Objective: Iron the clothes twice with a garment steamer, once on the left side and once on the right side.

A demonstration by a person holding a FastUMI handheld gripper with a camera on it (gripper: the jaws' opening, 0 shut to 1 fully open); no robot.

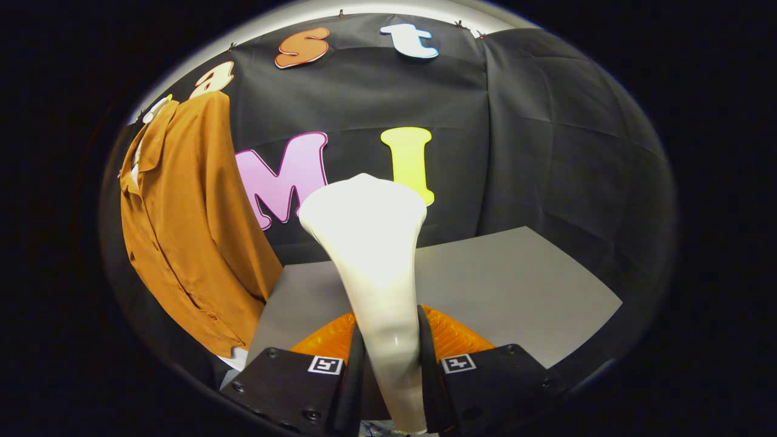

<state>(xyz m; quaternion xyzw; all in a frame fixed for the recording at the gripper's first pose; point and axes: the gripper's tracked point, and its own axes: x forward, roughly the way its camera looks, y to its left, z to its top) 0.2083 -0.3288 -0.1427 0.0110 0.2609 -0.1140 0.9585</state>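
A white garment steamer [376, 267] stands upright between my fingers, its narrow handle pinched from both sides and its wide head rising ahead of me. My gripper [391, 352] is shut on that handle. An orange-brown shirt [188, 230] hangs on a white hanger [155, 109] off to the left of the steamer, in front of the booth's black wall. The steamer's head is to the right of the shirt and apart from it. The steamer hides part of the table behind it.
A grey table [522, 285] lies beyond the fingers, stretching to the right. Something orange and ribbed [452, 337] sits just behind the fingers at the steamer's base. The black cloth wall [546, 152] closes the back and right.
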